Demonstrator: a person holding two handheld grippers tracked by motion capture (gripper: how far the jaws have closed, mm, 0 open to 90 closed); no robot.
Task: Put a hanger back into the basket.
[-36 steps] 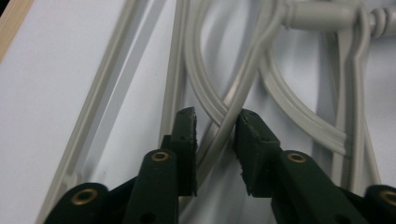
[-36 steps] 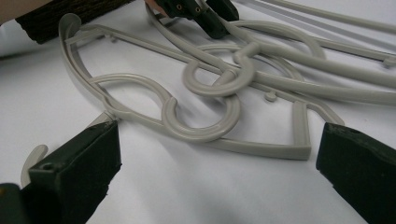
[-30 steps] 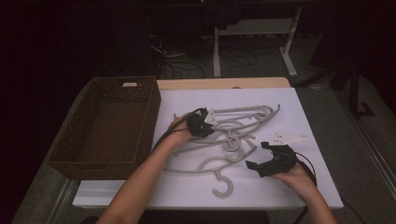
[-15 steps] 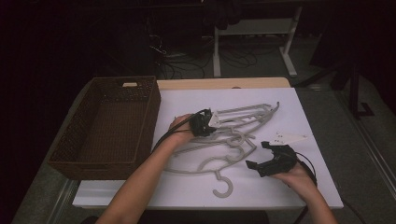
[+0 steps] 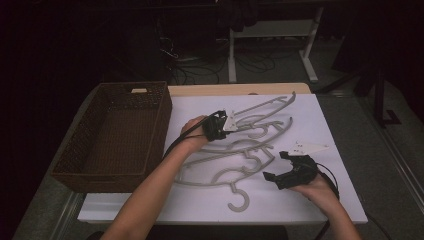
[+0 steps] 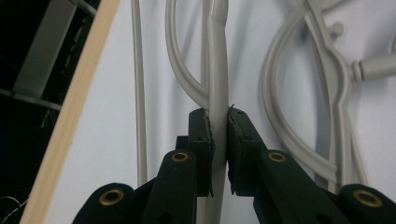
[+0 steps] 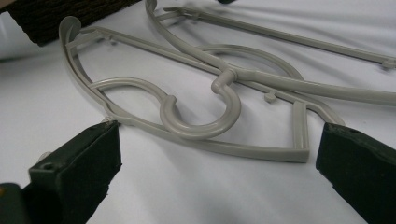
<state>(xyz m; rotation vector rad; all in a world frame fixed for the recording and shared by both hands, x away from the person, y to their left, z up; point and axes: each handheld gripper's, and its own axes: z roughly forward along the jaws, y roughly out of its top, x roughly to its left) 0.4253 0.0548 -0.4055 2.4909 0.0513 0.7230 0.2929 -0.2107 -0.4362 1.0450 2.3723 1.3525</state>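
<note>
Hanger [image 5: 265, 114] in grey plastic is clamped by one arm between the jaws of my left gripper [image 6: 218, 122], which have just been closing on it; it sits tilted over the middle of the white worktop [image 5: 330, 125], toward the far edge. My right gripper [image 5: 280, 165] rests near the right edge, jaws spread wide and holding nothing, facing other hangers [image 7: 201, 116]. A wicker basket [image 5: 75, 155] stands at the left edge.
</note>
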